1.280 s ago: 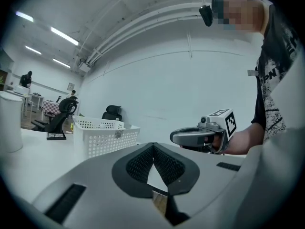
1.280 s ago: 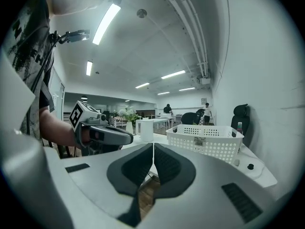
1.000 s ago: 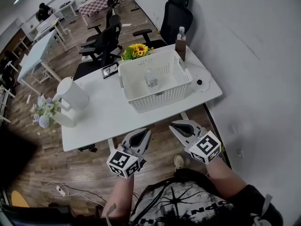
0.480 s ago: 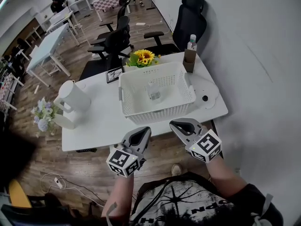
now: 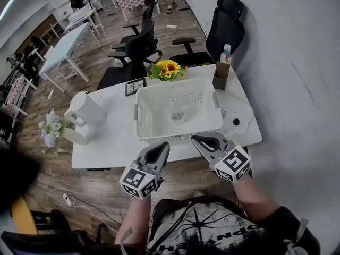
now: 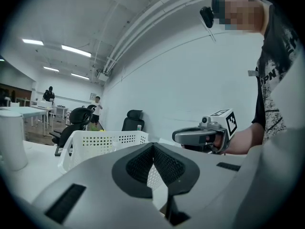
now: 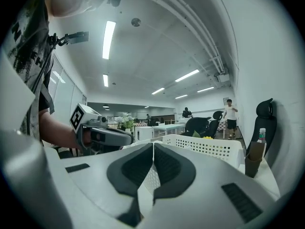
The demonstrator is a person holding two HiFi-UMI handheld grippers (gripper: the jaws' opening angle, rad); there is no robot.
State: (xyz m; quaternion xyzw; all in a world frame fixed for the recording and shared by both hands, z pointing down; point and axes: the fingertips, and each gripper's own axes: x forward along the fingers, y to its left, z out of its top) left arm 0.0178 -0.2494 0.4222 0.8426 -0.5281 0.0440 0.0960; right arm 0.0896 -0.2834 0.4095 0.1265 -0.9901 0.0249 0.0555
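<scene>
Hovering nr perforated white basket [image 5: 175, 134]: left claw [image 5: 163, 145] & right claw [image 5: 196, 138], closed.

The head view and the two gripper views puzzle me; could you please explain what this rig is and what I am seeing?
No robot here: a person holds a hand-held gripper in each hand, the left gripper and the right gripper. The head view looks down from the person's head; each gripper view looks along that gripper's own fingers. Both pairs of fingers are shut and hold nothing. They hover before a white table, nearest a white basket with a small clear bottle inside. A white jug and sunflowers also stand there.
</scene>
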